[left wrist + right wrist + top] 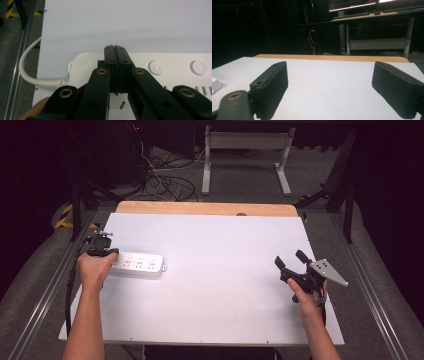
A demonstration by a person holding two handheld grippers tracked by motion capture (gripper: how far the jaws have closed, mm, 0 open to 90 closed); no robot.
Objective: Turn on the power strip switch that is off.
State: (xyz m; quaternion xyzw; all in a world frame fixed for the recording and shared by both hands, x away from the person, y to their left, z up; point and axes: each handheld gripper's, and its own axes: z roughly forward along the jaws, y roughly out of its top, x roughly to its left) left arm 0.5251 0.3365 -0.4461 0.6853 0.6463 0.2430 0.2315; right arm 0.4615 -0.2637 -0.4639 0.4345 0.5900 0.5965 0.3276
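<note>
The white table [210,285] spreads wide under the high view, its wooden far edge at twelve o'clock. The white power strip [137,264] lies flat at about nine o'clock of it, near the left edge, its pale cord [27,72] curling off the end toward the metal rail. The left gripper [115,47] stands over the cord end of the strip with its jaws pressed together, nothing between them, the tips down on or just above the strip's top face; I cannot tell whether they touch. Two round buttons [156,67] sit just beside the tips toward three o'clock in the left gripper view. This looks like the pressing step: a closed tip used as a poker, so the next move likely calls for sliding toward a button and pushing straight down. The right gripper [291,260] hangs at four o'clock, jaws spread wide, holding nothing, well apart from the strip. Nothing lies between it and the strip.
</note>
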